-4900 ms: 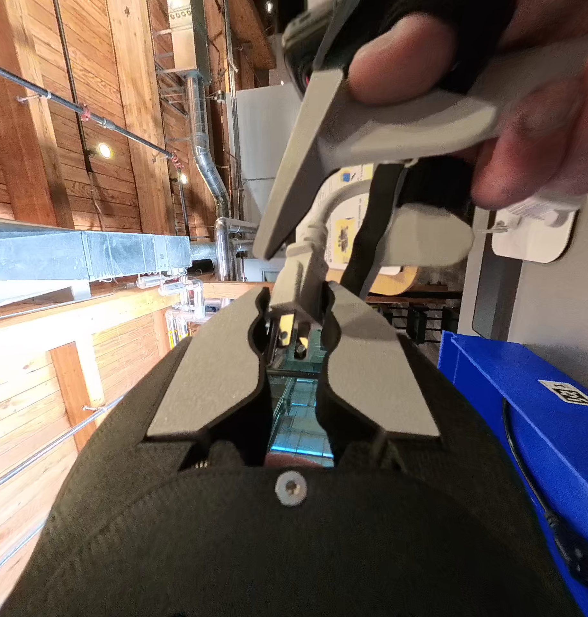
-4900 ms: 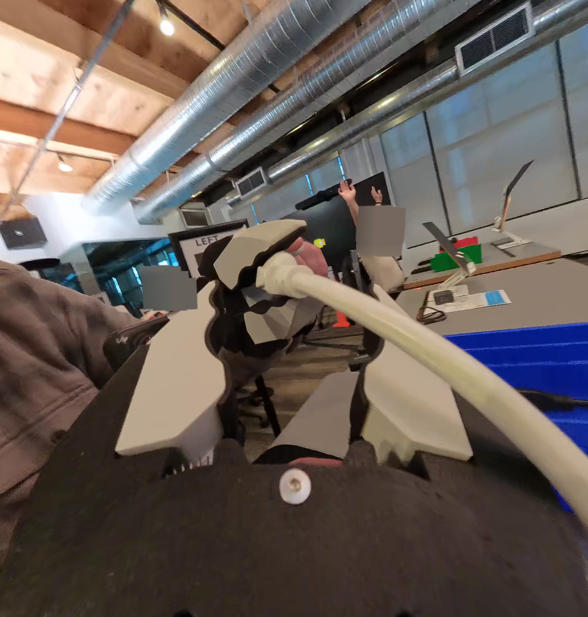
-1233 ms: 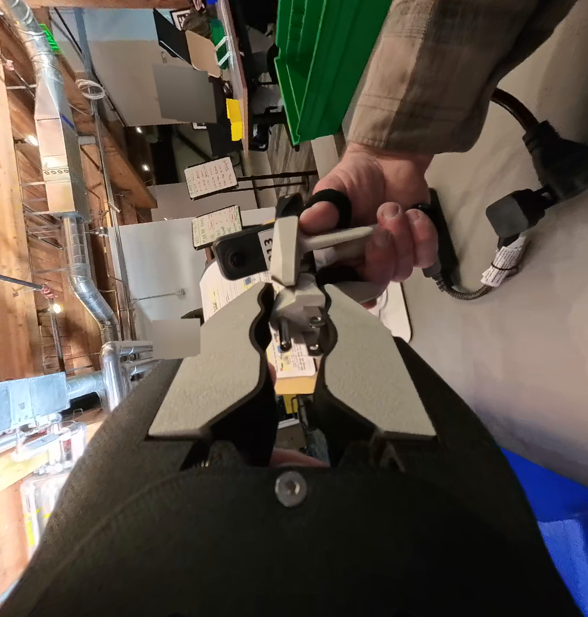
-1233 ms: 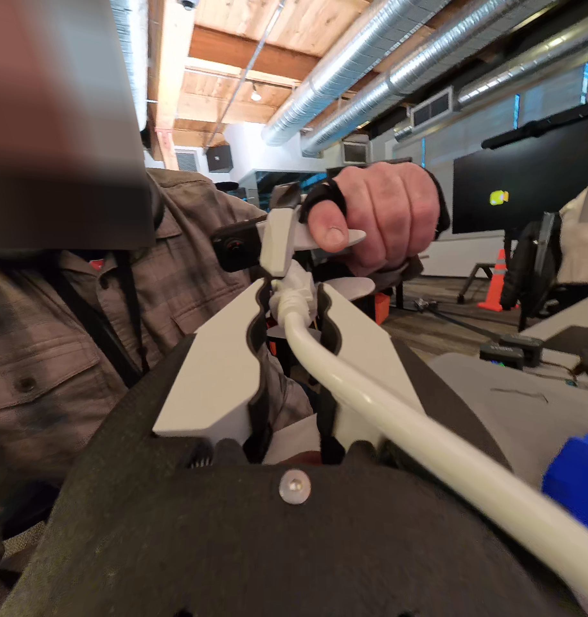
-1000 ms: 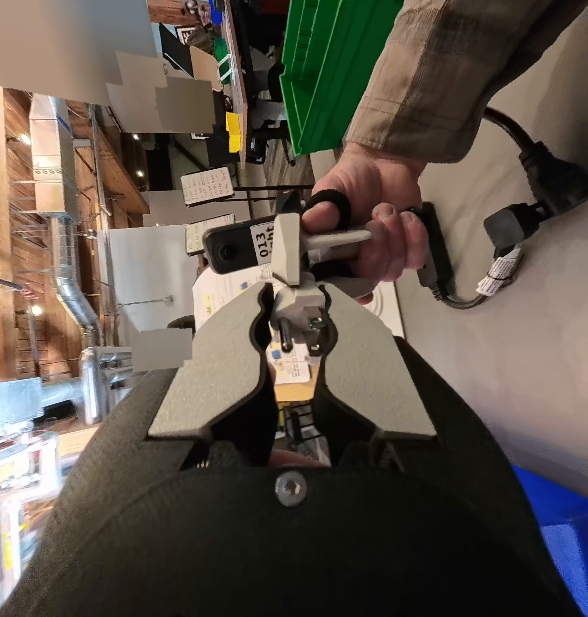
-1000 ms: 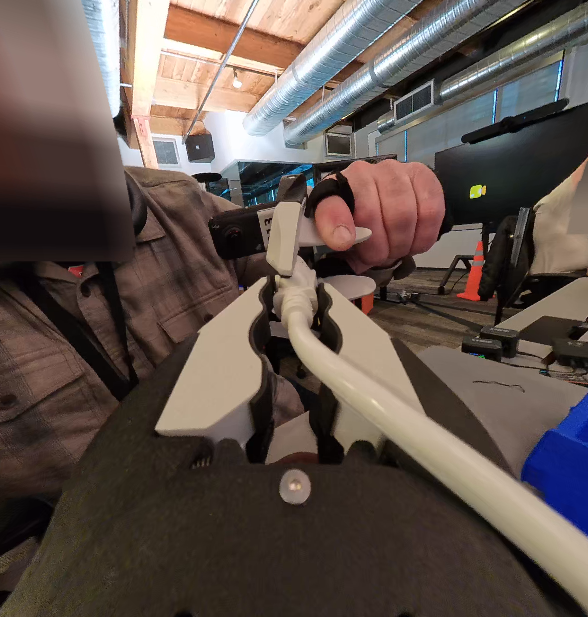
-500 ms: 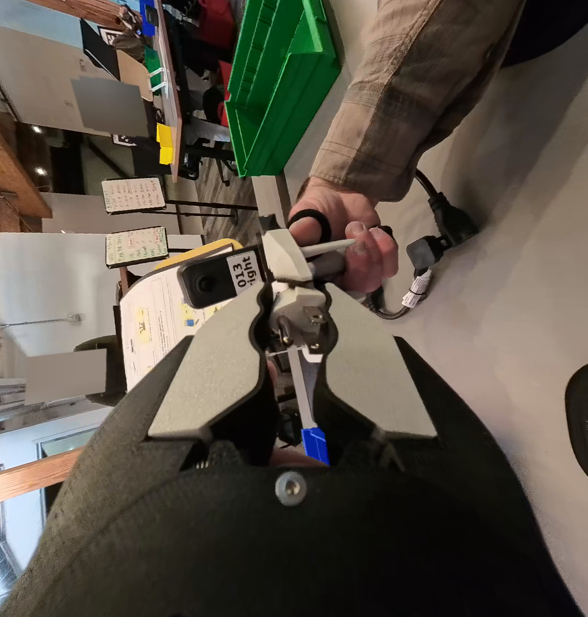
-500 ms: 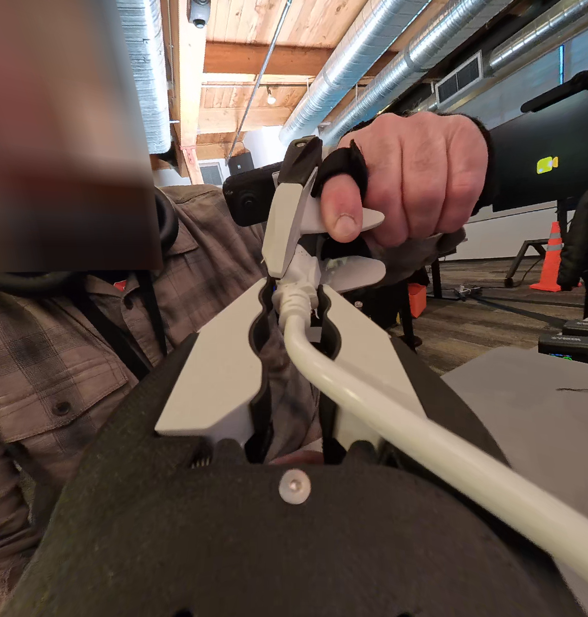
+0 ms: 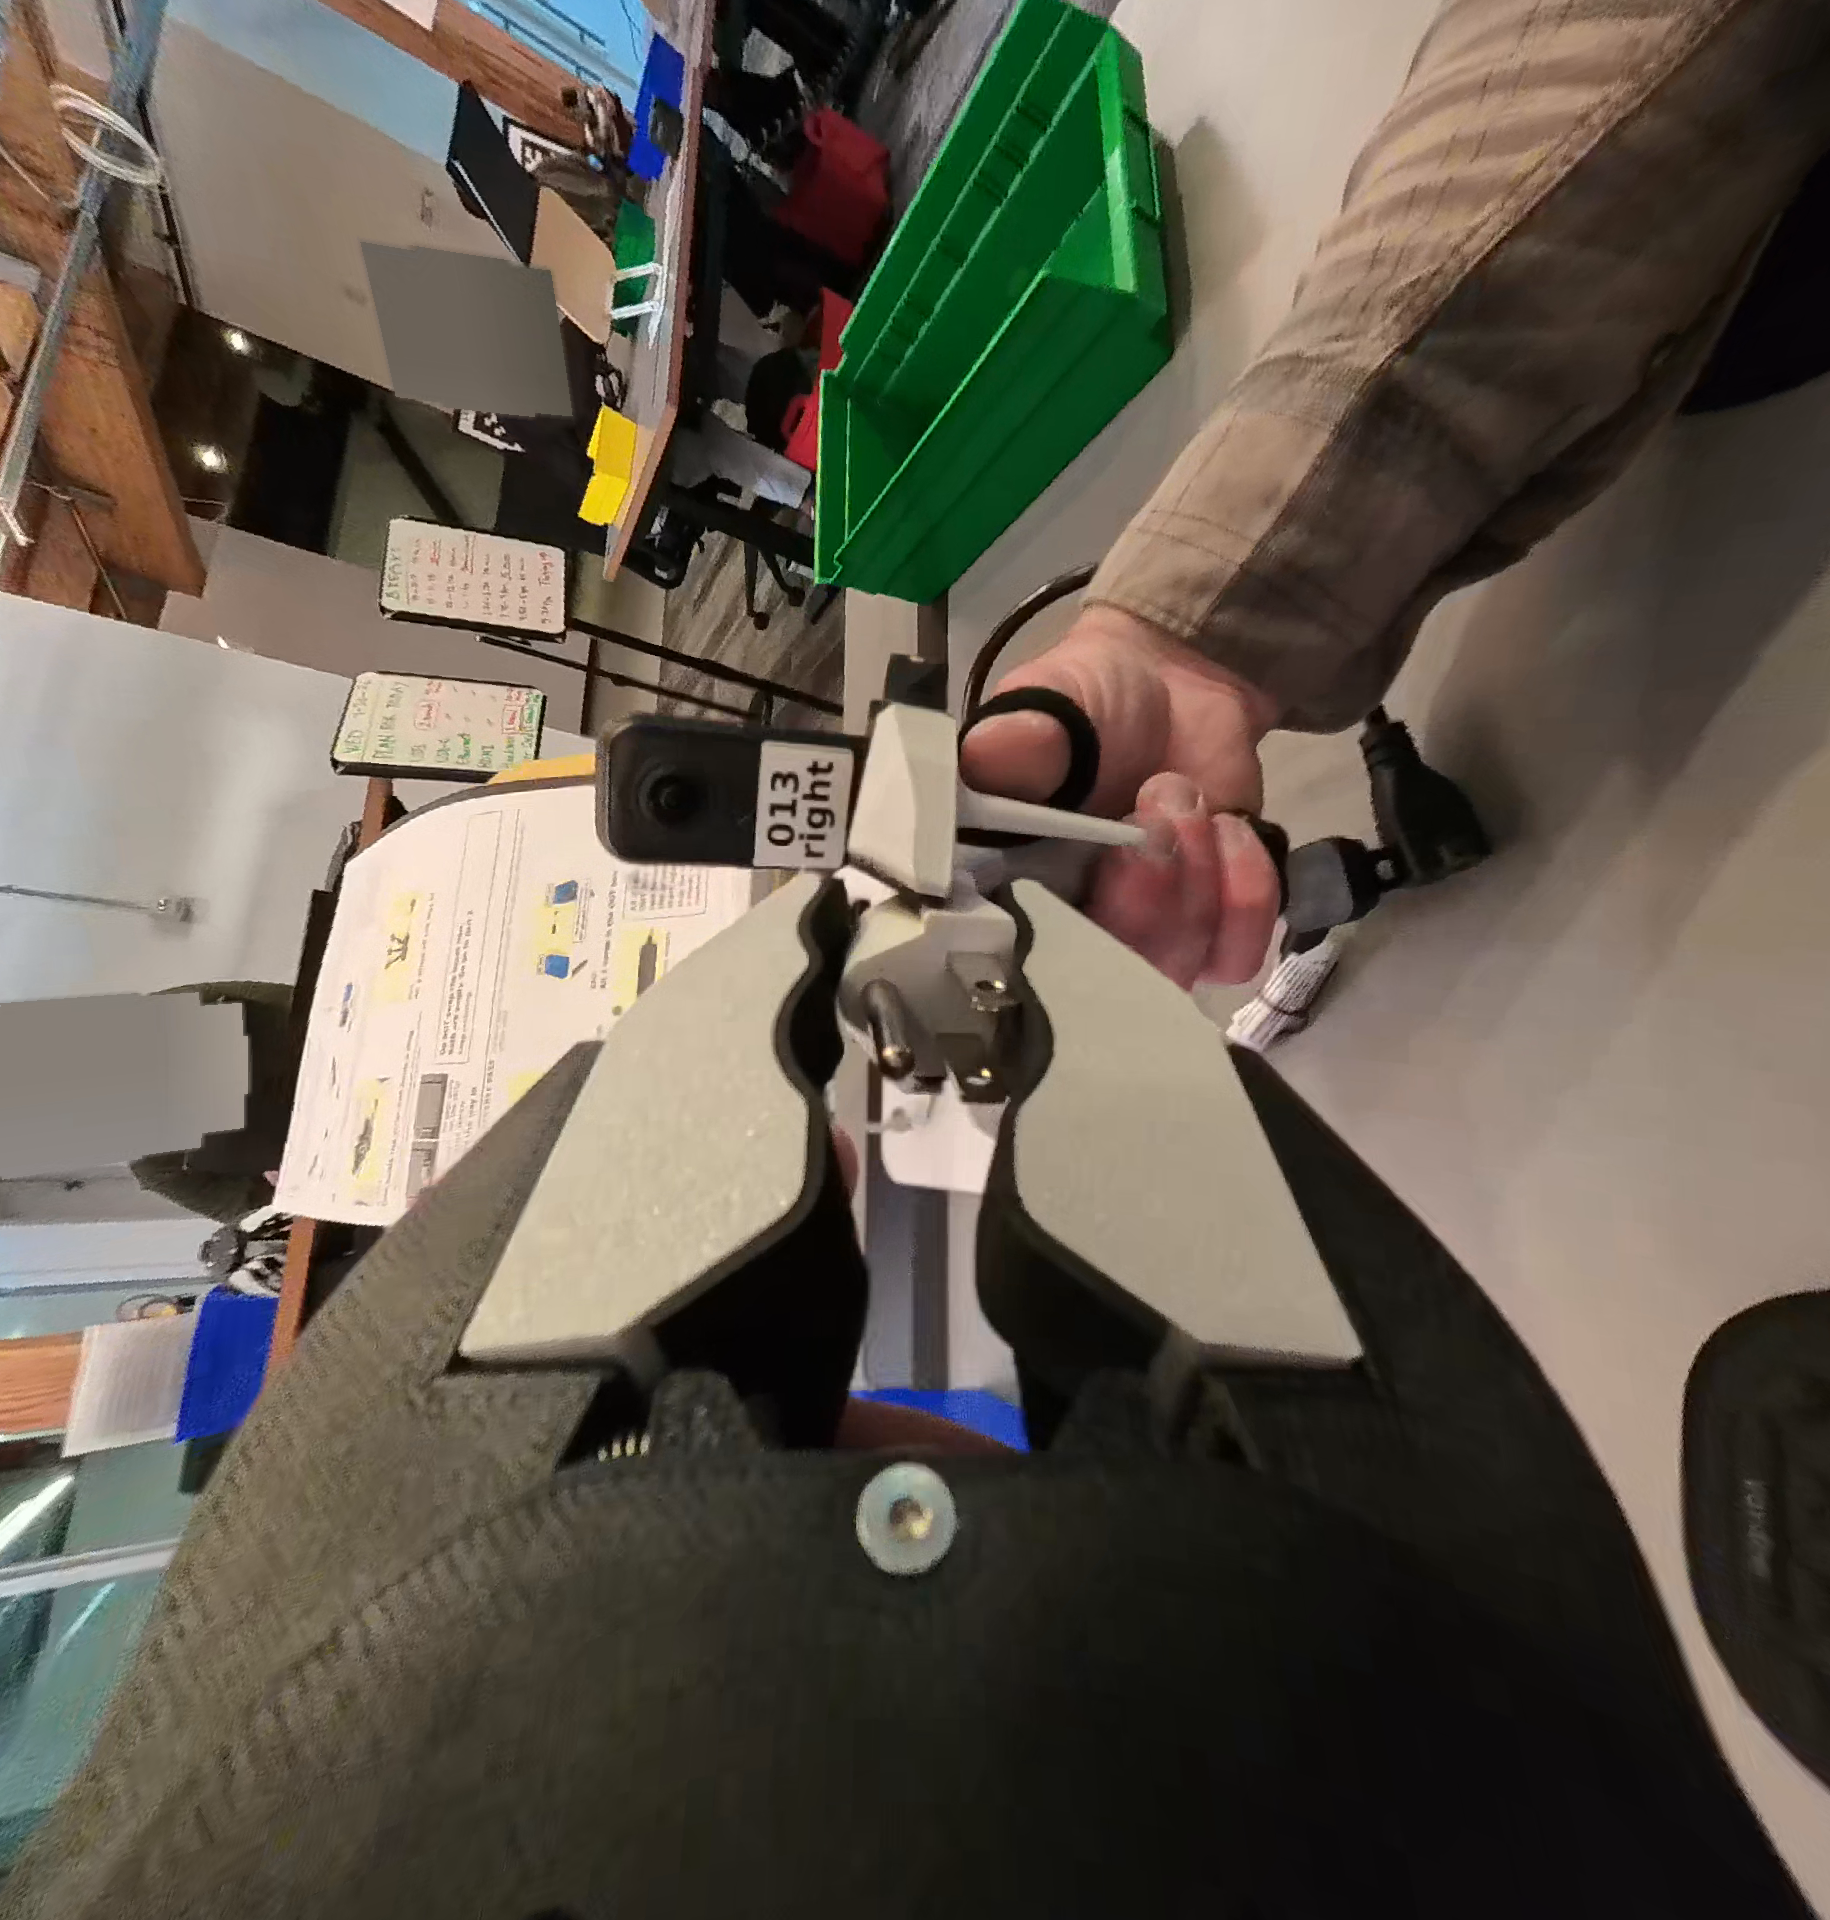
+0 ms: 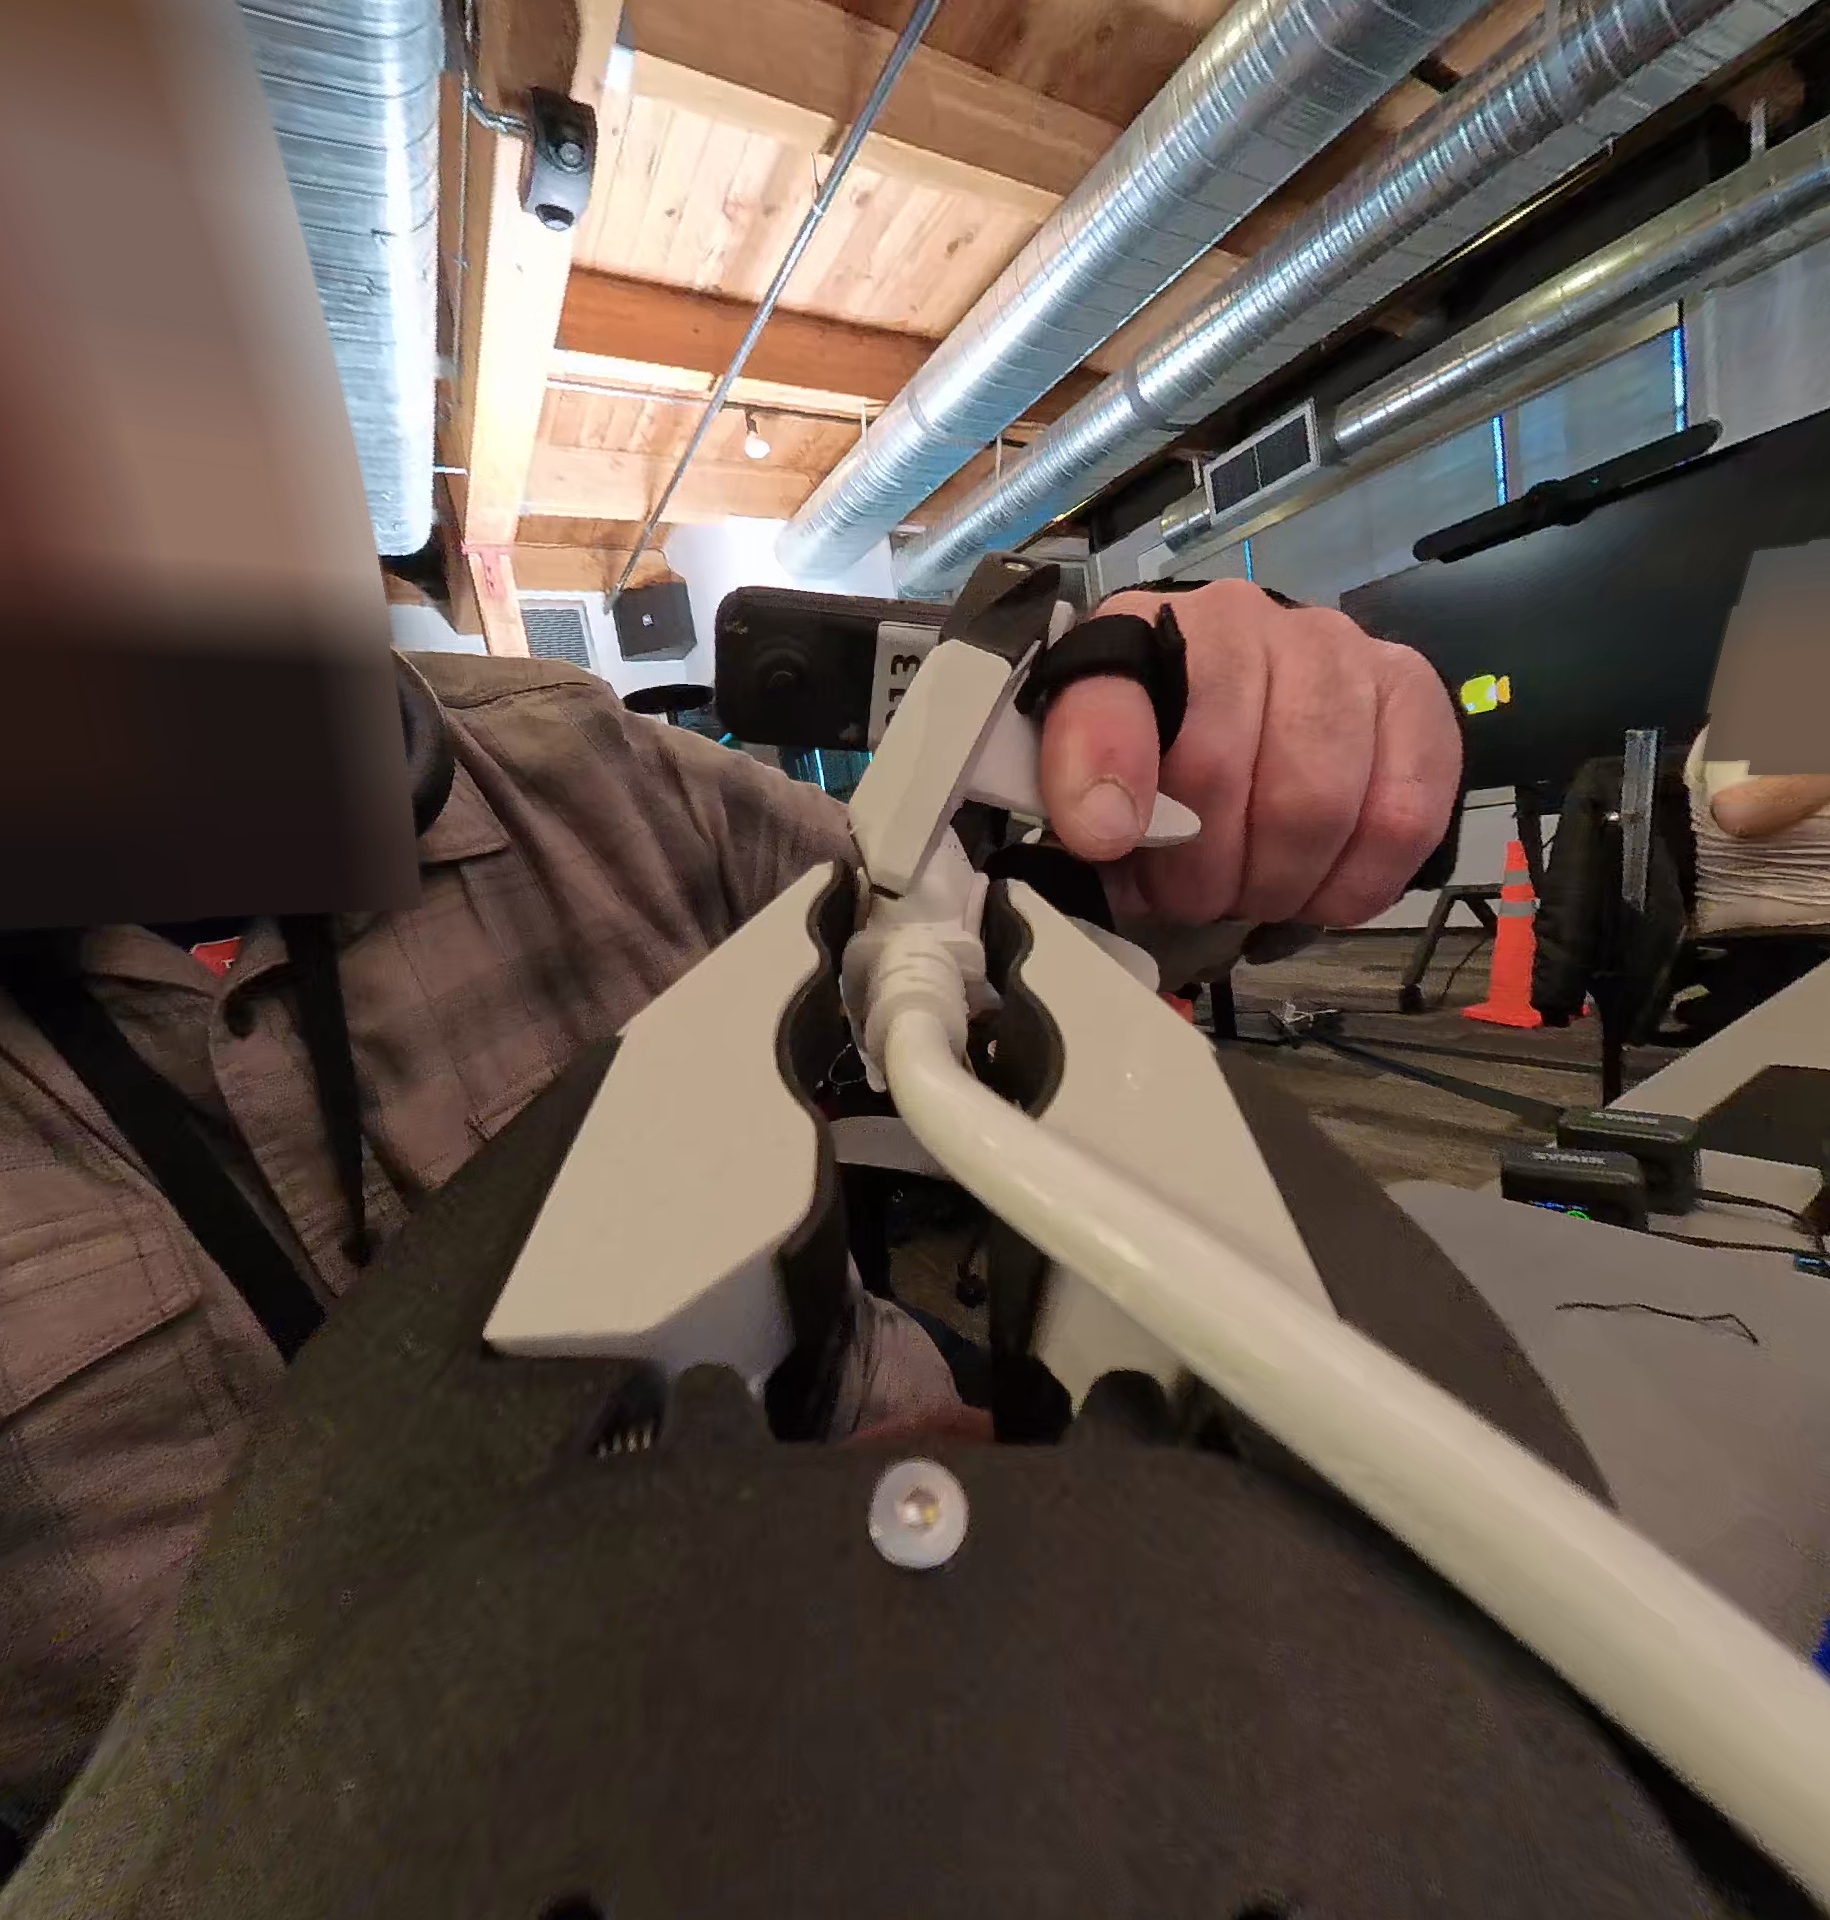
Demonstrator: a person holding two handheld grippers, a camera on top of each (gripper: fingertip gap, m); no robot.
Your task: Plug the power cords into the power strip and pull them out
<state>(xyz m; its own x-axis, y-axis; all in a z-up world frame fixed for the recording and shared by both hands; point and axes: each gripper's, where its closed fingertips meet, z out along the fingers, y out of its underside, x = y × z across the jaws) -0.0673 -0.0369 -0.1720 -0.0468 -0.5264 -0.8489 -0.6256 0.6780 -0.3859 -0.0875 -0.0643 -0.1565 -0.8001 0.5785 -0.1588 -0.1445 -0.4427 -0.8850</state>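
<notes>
Left wrist view: left claw (image 9: 923, 920), right claw (image 10: 916, 904) both gripping white plug (image 9: 942, 971); stickered camera (image 9: 682, 795).

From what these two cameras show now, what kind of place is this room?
Probably an open office or lab workspace in a converted industrial building. Exposed metal ducts run under a wooden ceiling, green storage bins sit on a grey table, and handwritten boards stand behind.

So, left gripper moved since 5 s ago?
Yes. The left gripper, shut on the white plug, has swung down from the ceiling: its view now shows the green bin and grey table.
</notes>
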